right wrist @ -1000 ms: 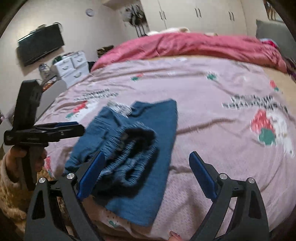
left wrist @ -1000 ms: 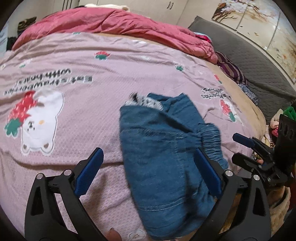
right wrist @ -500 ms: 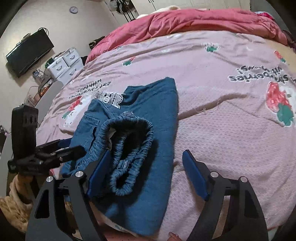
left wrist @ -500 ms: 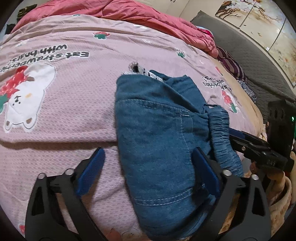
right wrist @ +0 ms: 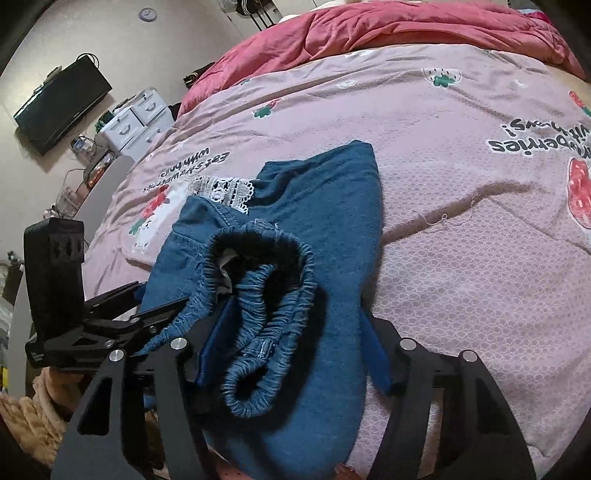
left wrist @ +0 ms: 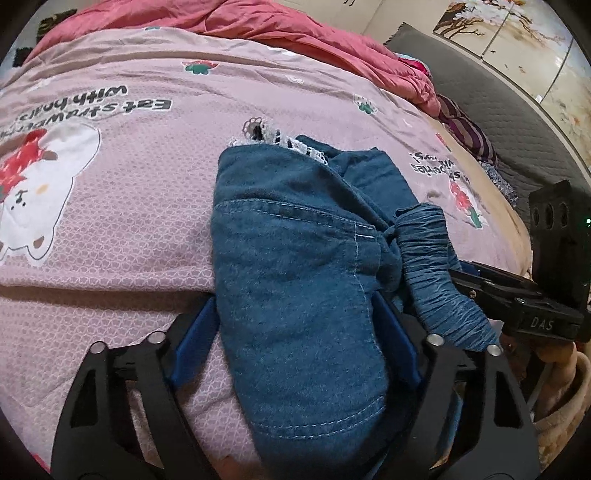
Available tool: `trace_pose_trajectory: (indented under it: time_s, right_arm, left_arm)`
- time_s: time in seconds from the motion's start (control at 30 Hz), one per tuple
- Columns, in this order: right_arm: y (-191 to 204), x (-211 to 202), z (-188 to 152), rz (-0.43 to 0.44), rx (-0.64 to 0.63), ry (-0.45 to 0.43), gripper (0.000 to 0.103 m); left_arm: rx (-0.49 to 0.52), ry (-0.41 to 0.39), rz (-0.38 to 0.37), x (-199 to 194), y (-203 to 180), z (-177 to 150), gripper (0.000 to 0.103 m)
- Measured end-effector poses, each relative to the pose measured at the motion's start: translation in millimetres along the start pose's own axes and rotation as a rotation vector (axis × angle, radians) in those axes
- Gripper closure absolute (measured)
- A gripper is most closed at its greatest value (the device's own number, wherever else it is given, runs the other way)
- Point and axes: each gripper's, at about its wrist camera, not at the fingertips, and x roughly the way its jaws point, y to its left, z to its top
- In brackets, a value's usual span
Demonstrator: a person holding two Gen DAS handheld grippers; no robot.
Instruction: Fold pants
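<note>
The left gripper [left wrist: 299,343] has come in around the near left edge of the pants [left wrist: 295,280]. Its blue pads, which stood wide apart half a second ago, now sit against both sides of the folded denim; whether they pinch it cannot be told. In the right wrist view this gripper [right wrist: 147,317] shows from the side, its black fingers at the pants' left edge beside the gathered waistband [right wrist: 266,325].

The right gripper [right wrist: 291,347] has likewise dropped lower and closer. One pad is tucked under the waistband's left side and the other stands at the pants' right edge, so the bundle lies between the pads; they have narrowed since the earlier frame, though a firm grip cannot be confirmed. In the left view the right gripper [left wrist: 458,273] reaches in against the waistband [left wrist: 432,266].

The pants [right wrist: 325,229] lie folded at the near edge of the bed, on the pink sheet [left wrist: 129,206], with a lace trim [right wrist: 225,192] peeking out at the far end. A red quilt [right wrist: 388,29] is bunched at the bed's far side.
</note>
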Motion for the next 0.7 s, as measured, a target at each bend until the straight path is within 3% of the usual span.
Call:
trace_pose_trajectory:
  time_s: [0.23, 0.3, 0.7]
  right_arm:
    - [12.2, -6.4, -4.0, -0.001, -0.053, -0.042, 0.072]
    - [20.4, -12.0, -5.5, -0.005, -0.088, -0.076, 0.075]
    - [55.1, -21.2, 14.3, -0.015, -0.233, -0.175, 0.076]
  left_arm:
    - [0.038, -0.006, 0.007, -5.5, -12.4, 2.4, 0.057]
    - [0.042, -0.008, 0.004, -10.1, -12.0, 5.3, 0.064]
    - [0.018, -0.067, -0.022, -35.9, -7.4, 30.9, 0.068]
